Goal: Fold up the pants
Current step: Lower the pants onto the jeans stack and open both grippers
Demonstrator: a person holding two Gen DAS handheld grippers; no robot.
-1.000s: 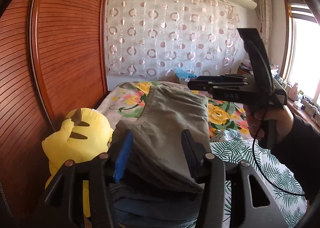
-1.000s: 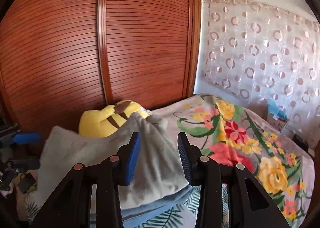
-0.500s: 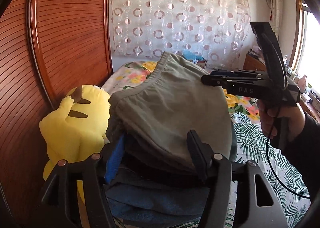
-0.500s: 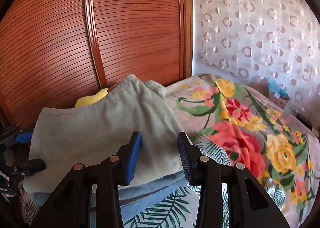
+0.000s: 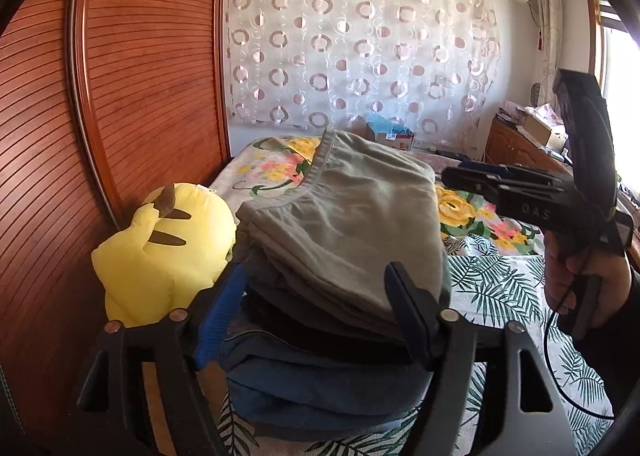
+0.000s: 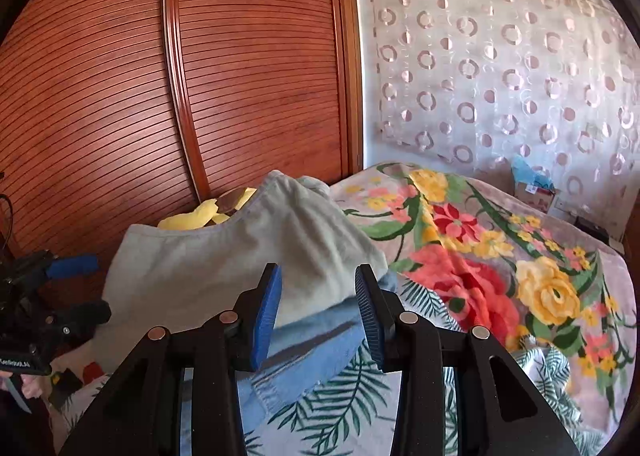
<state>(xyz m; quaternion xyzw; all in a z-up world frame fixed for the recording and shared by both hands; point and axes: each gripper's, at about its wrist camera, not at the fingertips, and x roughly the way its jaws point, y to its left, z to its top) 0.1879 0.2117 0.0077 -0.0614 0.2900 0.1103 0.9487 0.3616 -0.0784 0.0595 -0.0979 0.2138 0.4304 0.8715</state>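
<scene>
Folded grey-green pants lie on top of a stack of folded clothes, with blue garments beneath, on the bed. My left gripper is open, its fingers straddling the near end of the stack. In the right wrist view the pants sit left of centre and my right gripper is open and empty at the stack's edge, over the blue garment. The right gripper also shows in the left wrist view, right of the pants. The left gripper shows at the left edge.
A yellow plush toy lies left of the stack against the slatted wooden wardrobe. The bed has a floral blanket and a leaf-print sheet. A patterned curtain hangs behind; a cluttered dresser stands at right.
The pants have settled flatter on the stack after being lifted. The left gripper has opened wider around the stack's end. The right gripper has drawn back to the right, away from the pants.
</scene>
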